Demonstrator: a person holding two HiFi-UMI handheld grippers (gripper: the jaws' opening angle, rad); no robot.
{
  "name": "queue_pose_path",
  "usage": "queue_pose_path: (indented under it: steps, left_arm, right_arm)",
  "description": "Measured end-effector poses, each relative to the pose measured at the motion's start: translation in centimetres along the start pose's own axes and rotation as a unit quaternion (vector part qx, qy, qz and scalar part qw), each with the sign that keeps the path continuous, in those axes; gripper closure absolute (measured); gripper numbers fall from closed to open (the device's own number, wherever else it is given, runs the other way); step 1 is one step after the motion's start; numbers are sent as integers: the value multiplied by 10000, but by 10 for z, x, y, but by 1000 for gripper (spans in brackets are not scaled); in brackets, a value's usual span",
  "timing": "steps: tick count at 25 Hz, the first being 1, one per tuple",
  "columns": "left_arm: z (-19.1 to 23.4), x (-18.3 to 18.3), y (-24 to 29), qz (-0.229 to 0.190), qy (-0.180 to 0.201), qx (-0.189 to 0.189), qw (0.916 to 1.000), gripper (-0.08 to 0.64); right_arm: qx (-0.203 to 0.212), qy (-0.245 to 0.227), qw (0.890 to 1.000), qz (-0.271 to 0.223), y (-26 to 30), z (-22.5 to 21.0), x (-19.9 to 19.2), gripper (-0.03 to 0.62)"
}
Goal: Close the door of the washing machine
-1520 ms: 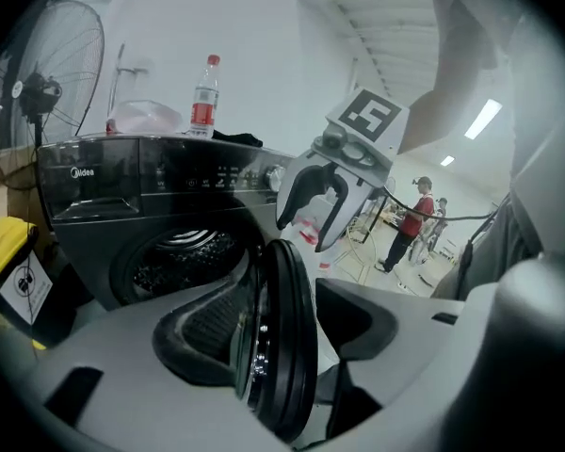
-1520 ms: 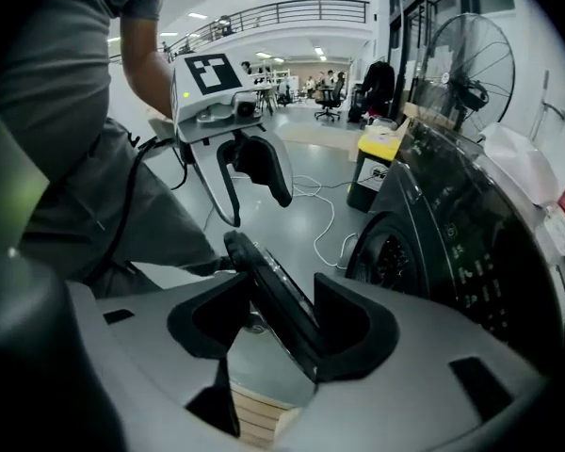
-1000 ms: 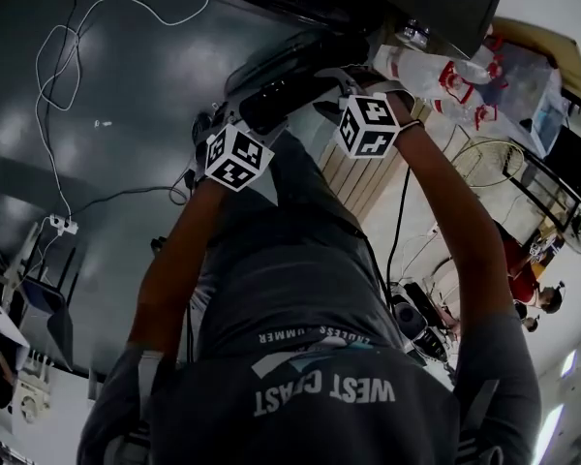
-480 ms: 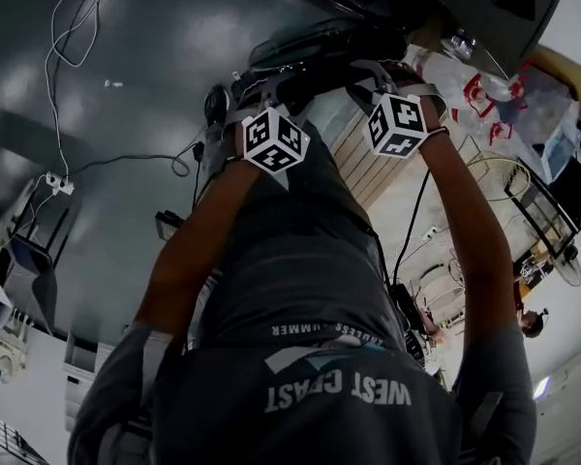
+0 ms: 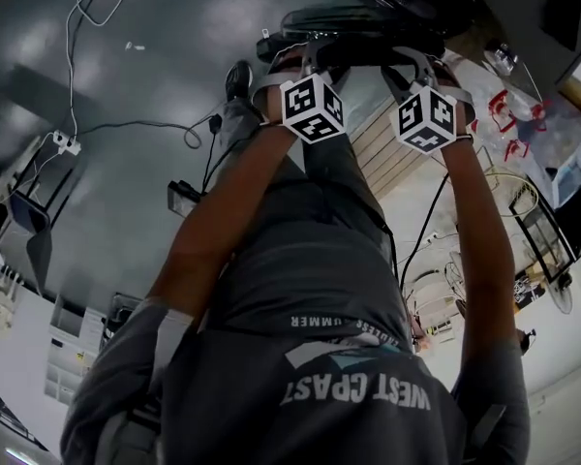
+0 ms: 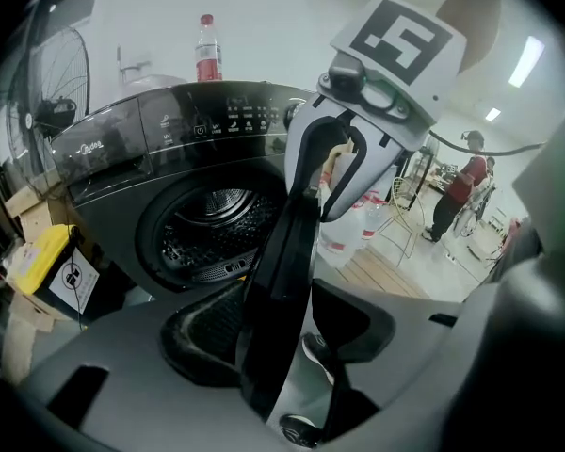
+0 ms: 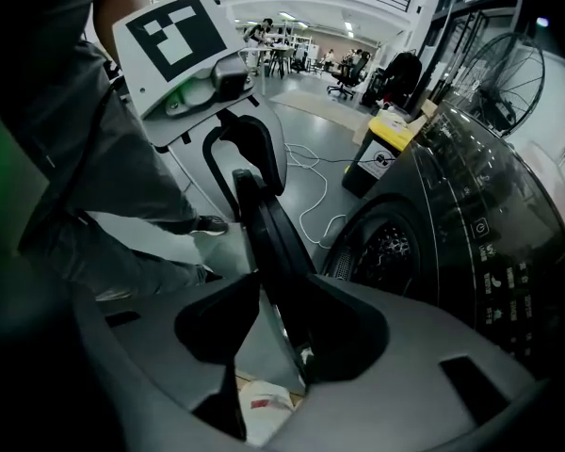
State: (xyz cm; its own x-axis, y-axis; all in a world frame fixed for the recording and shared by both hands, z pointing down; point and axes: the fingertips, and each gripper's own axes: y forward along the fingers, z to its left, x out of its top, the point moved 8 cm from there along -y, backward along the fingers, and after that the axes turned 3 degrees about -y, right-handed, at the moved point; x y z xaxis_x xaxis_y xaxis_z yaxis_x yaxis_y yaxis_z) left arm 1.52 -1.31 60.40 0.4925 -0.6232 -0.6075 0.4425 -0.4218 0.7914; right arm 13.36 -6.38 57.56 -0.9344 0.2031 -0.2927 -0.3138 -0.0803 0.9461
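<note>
door (image 6: pixel 284 243) of the washing machine (image 6: pixel 113 172) stands swung out from the dark front, well clear of the round opening, so the steel drum (image 6: pixel 212 217) shows inside. both gripper views see the door edge-on, its dark rim running up between each pair of fingers. the left gripper (image 6: pixel 282 304) has its fingers clamped on the door, one pad against the dark outer face and the other against the paler inner side. the right gripper (image 7: pixel 282 290) takes the same rim just beside it. its fingers are closing with the door between them, one finger against the rim and a thin gap showing at the other. from the head view the two marker cubes (image 5: pixel 313 108) sit side by side at the ends of the person's outstretched arms, above grey trouser legs, with the door's edge just beyond them. a bottle (image 6: pixel 205 53) with a red cap stands upright on top of the machine. a yellow box (image 6: pixel 38 257) sits on the floor (image 5: pixel 174 56) beside the machine, and a fan (image 7: pixel 504 78) stands behind it. a white cable (image 7: pixel 313 172) loops across the floor. a person (image 6: pixel 463 182) in red stands well apart in the background.
</note>
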Motion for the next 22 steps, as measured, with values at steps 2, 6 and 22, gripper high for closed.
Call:
queue_pose_path:
  steps: [2, 6, 22]
  left_arm:
    - [6, 2, 1, -5, 63, 34, 10000, 327]
    - [19, 5, 5, -44, 236, 85, 9997, 324]
    - [72, 29, 23, -127, 919, 360, 9950, 319]
  right_arm:
    - [-93, 85, 9999, 3, 1, -3, 2, 423]
    - [-300, 272, 9992, -21, 6, -11, 6, 423]
    - [-958, 1078, 9895, -77, 20, -48, 11, 428]
